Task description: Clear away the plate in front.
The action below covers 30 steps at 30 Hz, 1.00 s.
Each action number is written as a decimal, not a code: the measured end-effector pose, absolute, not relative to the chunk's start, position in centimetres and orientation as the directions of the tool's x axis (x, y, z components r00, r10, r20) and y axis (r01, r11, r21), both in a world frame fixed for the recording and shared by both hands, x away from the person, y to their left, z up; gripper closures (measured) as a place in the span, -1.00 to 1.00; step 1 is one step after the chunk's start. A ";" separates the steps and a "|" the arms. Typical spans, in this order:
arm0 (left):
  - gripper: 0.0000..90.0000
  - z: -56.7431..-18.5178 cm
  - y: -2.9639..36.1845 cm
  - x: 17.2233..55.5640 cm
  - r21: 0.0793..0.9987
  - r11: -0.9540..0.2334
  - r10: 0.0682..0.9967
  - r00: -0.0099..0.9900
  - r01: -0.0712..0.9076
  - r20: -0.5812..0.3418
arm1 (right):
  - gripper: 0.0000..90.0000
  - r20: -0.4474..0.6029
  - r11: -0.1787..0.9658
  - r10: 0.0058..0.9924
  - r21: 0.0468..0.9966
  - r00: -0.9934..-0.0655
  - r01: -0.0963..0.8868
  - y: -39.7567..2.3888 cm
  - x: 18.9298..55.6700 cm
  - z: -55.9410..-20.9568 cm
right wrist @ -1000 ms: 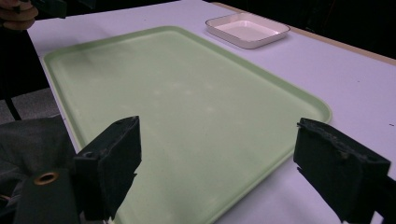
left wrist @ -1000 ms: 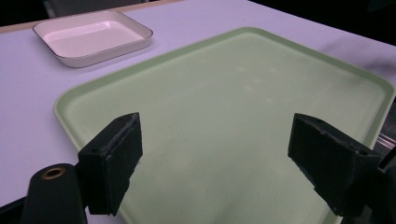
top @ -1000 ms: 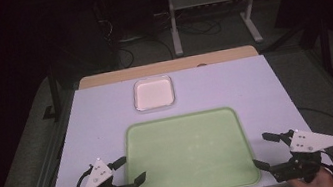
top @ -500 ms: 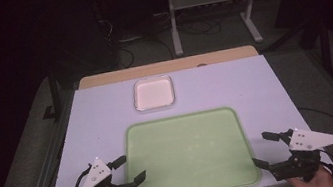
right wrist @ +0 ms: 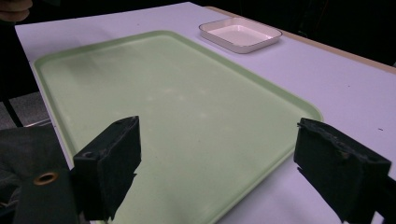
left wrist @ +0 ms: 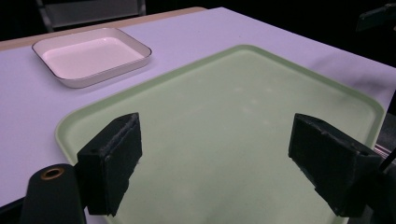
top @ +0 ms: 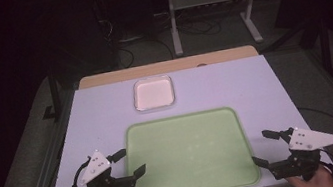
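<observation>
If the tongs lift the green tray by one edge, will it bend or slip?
The tray looks moulded with a raised rim, so probably stiff. Its surface shines slightly, so it may slip. It is wide and flat, so lifting one edge would likely tilt it.

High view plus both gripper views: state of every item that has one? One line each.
Pale green rectangular plastic tray: flat on the table, nothing in it.
Small white rectangular dish: upright beyond the tray, apart from it, nothing in it.
Left gripper: open, holding nothing, jaws over the tray's left edge.
Right gripper: open, holding nothing, at the tray's right near corner.
</observation>
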<state>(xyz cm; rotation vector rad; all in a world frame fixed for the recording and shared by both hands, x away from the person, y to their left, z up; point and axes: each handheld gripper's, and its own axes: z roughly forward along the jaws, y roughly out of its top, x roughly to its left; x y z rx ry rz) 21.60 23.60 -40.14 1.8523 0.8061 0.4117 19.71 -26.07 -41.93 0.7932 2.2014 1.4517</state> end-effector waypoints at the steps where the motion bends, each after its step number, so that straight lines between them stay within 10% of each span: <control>1: -0.63 -40.1 23.6 21.7 0.906 -0.249 0.694 0.715 0.342 -0.079 | -0.69 -0.011 0.304 0.644 0.921 -0.765 0.243 -26.1 19.7 -41.9; 30: -0.59 -39.8 22.1 29.1 0.872 -0.316 0.694 0.718 0.374 -0.057 | -0.68 -0.025 0.301 0.666 0.923 -0.745 0.238 -26.4 19.3 -41.6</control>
